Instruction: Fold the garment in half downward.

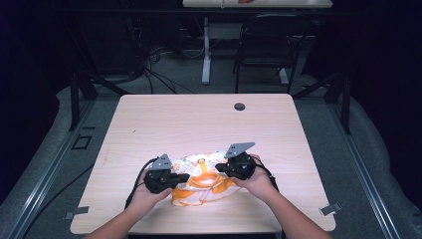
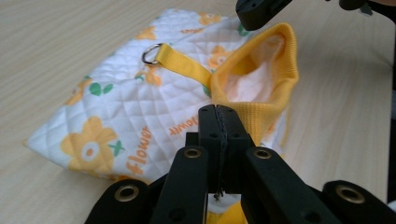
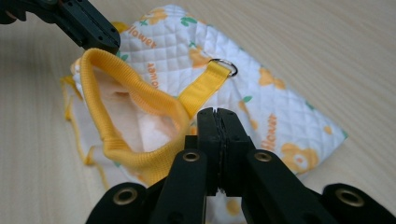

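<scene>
Pale wood tabletop (image 1: 199, 119) fills the middle of a dark room, with a black chair (image 1: 266, 42) beyond its far edge. Near the front edge lies a small quilted garment (image 1: 201, 181), white with orange flowers, its yellow ribbed collar (image 2: 261, 70) pulled open between the two hands. Left tool (image 1: 183, 177) is closed tight on the collar's near side; right tool (image 1: 221, 169) is likewise clamped on the opposite side. Behind the collar, a yellow strap (image 2: 184, 65) ends in a metal ring (image 2: 150, 53).

Garment (image 2: 140, 112) near edge hidden behind left hand-held gripper (image 2: 218, 116); forearms cut off at frame bottom.
</scene>
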`<act>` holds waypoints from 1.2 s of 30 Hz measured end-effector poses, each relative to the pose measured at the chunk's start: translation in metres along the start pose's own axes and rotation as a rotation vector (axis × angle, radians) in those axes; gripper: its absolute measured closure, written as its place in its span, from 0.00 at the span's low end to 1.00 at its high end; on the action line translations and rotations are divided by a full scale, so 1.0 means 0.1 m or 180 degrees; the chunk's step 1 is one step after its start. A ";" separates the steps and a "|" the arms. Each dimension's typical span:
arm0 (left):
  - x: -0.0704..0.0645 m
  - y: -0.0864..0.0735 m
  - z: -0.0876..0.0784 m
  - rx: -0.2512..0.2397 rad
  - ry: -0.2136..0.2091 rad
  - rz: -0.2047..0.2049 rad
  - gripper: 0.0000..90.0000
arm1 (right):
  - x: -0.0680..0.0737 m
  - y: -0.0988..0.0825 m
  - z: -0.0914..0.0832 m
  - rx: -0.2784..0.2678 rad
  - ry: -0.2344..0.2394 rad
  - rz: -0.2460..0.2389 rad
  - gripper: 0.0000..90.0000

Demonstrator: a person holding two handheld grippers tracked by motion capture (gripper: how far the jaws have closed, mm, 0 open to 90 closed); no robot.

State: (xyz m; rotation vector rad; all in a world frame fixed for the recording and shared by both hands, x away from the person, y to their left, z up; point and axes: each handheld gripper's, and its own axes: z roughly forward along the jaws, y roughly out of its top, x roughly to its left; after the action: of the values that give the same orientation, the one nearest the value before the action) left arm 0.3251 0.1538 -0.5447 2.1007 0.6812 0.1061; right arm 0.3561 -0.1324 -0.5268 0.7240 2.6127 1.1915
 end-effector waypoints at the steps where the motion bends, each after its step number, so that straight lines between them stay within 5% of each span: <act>1: -0.03 -0.05 0.04 0.0054 -0.0009 0.0007 1.00 | 0.04 -0.06 -0.01 0.0051 0.0000 -0.0021 0.98; 18: -0.12 -0.26 0.13 0.0236 0.0065 0.0066 0.98 | 0.13 -0.44 0.08 0.0234 0.0016 0.0027 0.99; 36: 0.03 -0.33 0.11 0.0213 0.0262 -0.0022 0.98 | 0.20 -0.54 0.12 0.0262 -0.0016 0.0104 1.00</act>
State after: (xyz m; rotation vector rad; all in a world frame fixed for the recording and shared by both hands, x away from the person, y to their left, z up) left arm 0.3167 0.1621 -0.5777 2.1676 0.7501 0.1687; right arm 0.3242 -0.1448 -0.5742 0.7865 2.6693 1.0948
